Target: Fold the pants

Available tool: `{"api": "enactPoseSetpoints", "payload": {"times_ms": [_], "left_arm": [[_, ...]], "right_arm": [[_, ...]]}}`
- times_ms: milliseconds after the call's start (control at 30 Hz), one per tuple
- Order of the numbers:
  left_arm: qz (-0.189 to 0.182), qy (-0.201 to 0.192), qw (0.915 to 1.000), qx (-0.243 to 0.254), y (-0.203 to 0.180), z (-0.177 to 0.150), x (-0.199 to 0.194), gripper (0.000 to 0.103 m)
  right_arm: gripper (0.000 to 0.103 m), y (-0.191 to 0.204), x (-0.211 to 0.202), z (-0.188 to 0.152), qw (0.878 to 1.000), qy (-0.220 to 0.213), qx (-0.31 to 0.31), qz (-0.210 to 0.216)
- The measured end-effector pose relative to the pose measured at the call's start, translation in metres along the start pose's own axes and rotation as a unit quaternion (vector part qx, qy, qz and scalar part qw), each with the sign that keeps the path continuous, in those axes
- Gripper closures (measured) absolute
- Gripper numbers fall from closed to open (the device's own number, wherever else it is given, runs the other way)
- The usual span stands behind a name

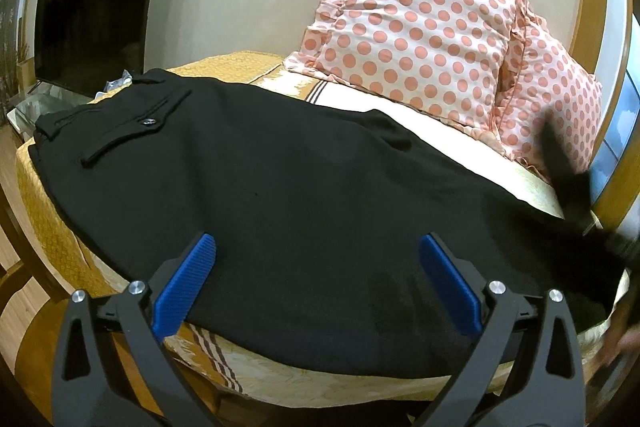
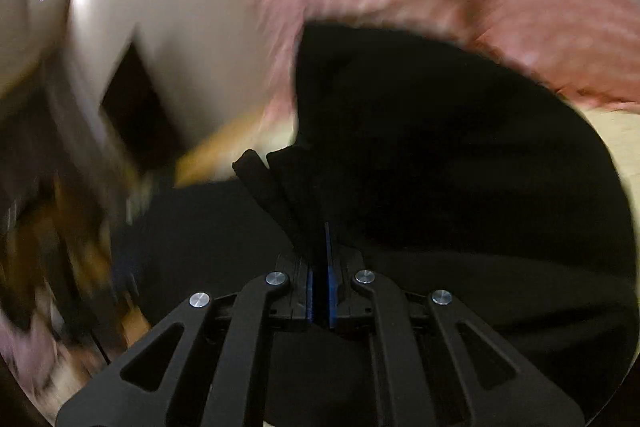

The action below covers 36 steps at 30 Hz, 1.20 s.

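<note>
My left gripper (image 1: pixel 316 283) hangs with jaws spread wide over the near edge of the black pants (image 1: pixel 280 187), gripping nothing. My right gripper (image 2: pixel 319 267) has its jaws pinched tight on a bunched fold of the pants (image 2: pixel 440 167). The pants lie flat across the bed (image 1: pixel 52 227), waistband to the left, polka-dot pillows (image 1: pixel 420 27) behind

Black pants (image 1: pixel 280 187) flat across bed

One pair of black pants (image 1: pixel 280 179) — two polka-dot pillows (image 1: pixel 420 27) — two hand-held grippers (image 1: pixel 316 279).
</note>
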State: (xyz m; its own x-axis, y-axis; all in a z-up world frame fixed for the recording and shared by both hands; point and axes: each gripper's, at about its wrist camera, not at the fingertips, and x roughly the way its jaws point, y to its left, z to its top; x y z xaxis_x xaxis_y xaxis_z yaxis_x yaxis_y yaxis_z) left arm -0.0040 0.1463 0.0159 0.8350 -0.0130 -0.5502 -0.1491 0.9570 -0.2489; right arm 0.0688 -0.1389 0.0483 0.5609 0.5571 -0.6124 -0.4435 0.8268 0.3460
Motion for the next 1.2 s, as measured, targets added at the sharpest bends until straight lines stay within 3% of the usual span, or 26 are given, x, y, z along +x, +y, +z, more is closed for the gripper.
{"api": "enactPoseSetpoints", "payload": {"times_ms": [33,133,300,400,567,733,867,967,1033,1100,1200], "left_arm": [[-0.001,0.0,1.0,0.0,0.0,0.0,0.0,0.002],[-0.005,-0.001,1.0,0.0,0.002,-0.001,-0.001,0.002],[-0.004,-0.004,1.0,0.003,0.002,-0.001,-0.002,0.002],[-0.005,-0.003,1.0,0.003,0.002,-0.001,-0.002,0.002],[-0.007,-0.007,0.9999,0.004,0.002,-0.001,-0.002,0.002],[-0.006,-0.008,0.9999,0.004,0.002,-0.001,-0.002,0.002],[-0.005,-0.005,0.9999,0.011,0.002,0.002,-0.003,0.002],[-0.032,-0.018,0.9991,-0.02,0.013,0.006,-0.012,0.002],[-0.035,-0.037,0.9972,-0.056,0.029,0.012,-0.022,0.002],[-0.021,-0.054,0.995,-0.082,0.044,0.017,-0.029,0.002],[0.0,-0.065,0.9923,-0.105,0.065,0.028,-0.035,0.002]], "right_arm": [[0.098,0.003,0.01,-0.005,1.0,0.014,-0.001,-0.001],[0.098,0.011,0.011,-0.005,1.0,0.001,-0.015,-0.018],[0.098,0.022,-0.007,0.013,0.997,-0.061,-0.016,-0.036],[0.098,0.053,0.005,0.001,0.994,-0.045,-0.086,-0.049],[0.098,0.054,0.014,-0.001,0.994,-0.04,-0.09,-0.053],[0.095,0.072,0.024,-0.026,0.985,-0.008,-0.158,-0.069],[0.073,0.08,0.014,-0.038,0.978,0.002,-0.205,-0.048],[0.033,0.072,-0.001,-0.034,0.983,0.01,-0.18,0.038],[0.031,0.064,-0.009,-0.027,0.987,-0.019,-0.156,0.04],[0.031,0.048,-0.011,-0.017,0.992,-0.048,-0.115,0.009],[0.033,0.031,0.009,-0.015,0.995,-0.008,-0.09,-0.048]]}}
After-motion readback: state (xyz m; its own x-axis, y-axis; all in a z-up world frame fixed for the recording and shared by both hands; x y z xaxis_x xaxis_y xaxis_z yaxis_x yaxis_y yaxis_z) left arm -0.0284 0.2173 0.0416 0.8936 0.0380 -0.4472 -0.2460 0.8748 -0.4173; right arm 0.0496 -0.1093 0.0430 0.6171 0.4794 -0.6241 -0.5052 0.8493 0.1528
